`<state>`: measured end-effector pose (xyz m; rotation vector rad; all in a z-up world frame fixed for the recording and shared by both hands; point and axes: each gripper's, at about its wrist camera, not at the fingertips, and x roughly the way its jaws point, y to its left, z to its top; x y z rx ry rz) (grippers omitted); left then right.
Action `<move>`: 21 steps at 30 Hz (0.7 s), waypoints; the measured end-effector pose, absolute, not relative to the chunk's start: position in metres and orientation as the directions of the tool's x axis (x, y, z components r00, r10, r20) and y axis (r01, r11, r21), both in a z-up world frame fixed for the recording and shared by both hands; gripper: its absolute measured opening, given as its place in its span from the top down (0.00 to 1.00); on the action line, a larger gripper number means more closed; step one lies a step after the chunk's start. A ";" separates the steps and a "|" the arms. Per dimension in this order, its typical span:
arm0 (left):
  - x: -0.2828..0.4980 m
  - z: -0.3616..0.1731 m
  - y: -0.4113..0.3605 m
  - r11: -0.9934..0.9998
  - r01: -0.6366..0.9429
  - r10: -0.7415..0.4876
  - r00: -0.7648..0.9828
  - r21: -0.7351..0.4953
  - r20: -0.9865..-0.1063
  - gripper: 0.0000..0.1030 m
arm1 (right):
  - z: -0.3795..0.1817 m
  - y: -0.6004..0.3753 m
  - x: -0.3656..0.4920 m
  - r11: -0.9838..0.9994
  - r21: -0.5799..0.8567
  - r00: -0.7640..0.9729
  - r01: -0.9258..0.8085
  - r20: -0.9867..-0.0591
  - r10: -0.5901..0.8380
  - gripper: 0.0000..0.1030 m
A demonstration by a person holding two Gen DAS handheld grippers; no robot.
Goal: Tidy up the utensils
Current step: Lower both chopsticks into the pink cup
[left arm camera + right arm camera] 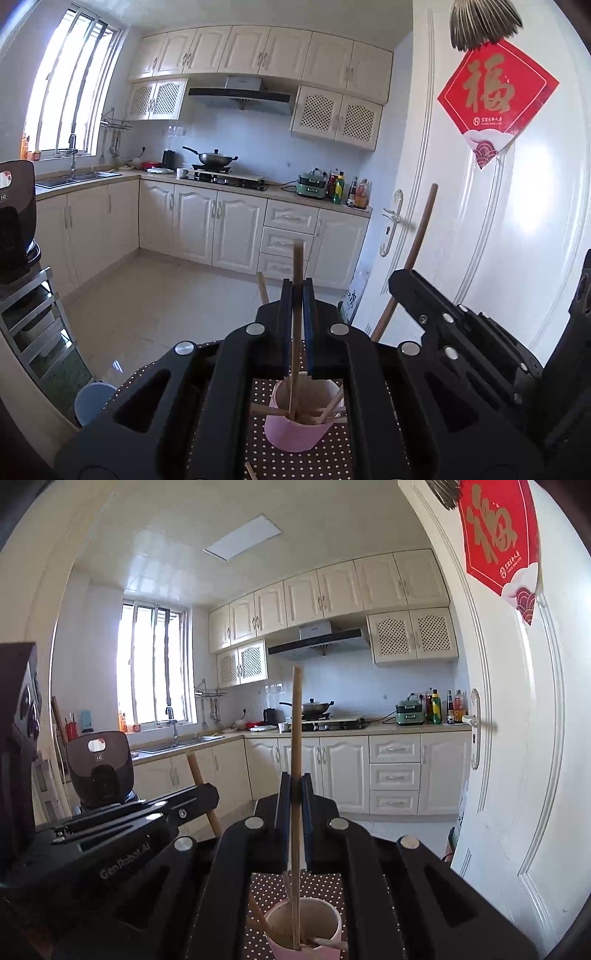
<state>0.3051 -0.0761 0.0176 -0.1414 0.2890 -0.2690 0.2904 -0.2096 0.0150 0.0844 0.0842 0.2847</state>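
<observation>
A pink cup (295, 432) stands on the brown polka-dot cloth (269, 458) and holds several wooden chopsticks. My left gripper (297, 286) is shut on an upright chopstick (297, 258) whose lower end reaches into the cup. In the right wrist view, my right gripper (295, 779) is shut on another upright chopstick (295, 720), its foot inside the same pink cup (321, 919). Each gripper appears in the other's view: the right gripper (399, 282) with its stick (421, 236), the left gripper (210, 795) with its stick (195, 771). Both hover just above the cup, side by side.
One loose chopstick (251, 470) lies on the cloth near the cup. A white door (498, 240) stands close on the right. At the left are a metal rack (33, 325) with a black appliance (14, 221) on top and a blue bin (92, 402) on the floor.
</observation>
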 end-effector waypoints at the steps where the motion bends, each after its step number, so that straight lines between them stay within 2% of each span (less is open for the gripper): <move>1: 0.305 0.018 -0.077 0.956 0.236 -0.275 0.925 -0.171 -0.263 0.94 | 0.014 -0.210 0.291 0.955 0.098 0.955 -0.279 -0.076 0.287 0.96; 11: 0.297 0.024 -0.079 0.981 0.166 -0.188 0.948 -0.106 -0.258 0.92 | 0.009 -0.216 0.295 0.952 0.127 0.951 -0.278 -0.104 0.292 0.96; 12: 0.297 0.024 -0.078 0.983 0.157 -0.178 0.949 -0.099 -0.262 0.87 | 0.009 -0.216 0.296 0.952 0.129 0.950 -0.279 -0.107 0.293 0.96; 14: 0.295 0.023 -0.076 0.985 0.145 -0.164 0.952 -0.091 -0.258 0.65 | 0.008 -0.217 0.296 0.951 0.134 0.950 -0.277 -0.108 0.292 0.96; 15: 0.293 0.023 -0.074 0.987 0.134 -0.152 0.956 -0.089 -0.251 0.44 | 0.008 -0.218 0.296 0.950 0.140 0.950 -0.278 -0.110 0.293 0.96; 21: 0.285 0.025 -0.063 0.993 0.089 -0.104 0.968 -0.073 -0.227 0.42 | 0.006 -0.216 0.295 0.951 0.142 0.950 -0.276 -0.113 0.292 0.96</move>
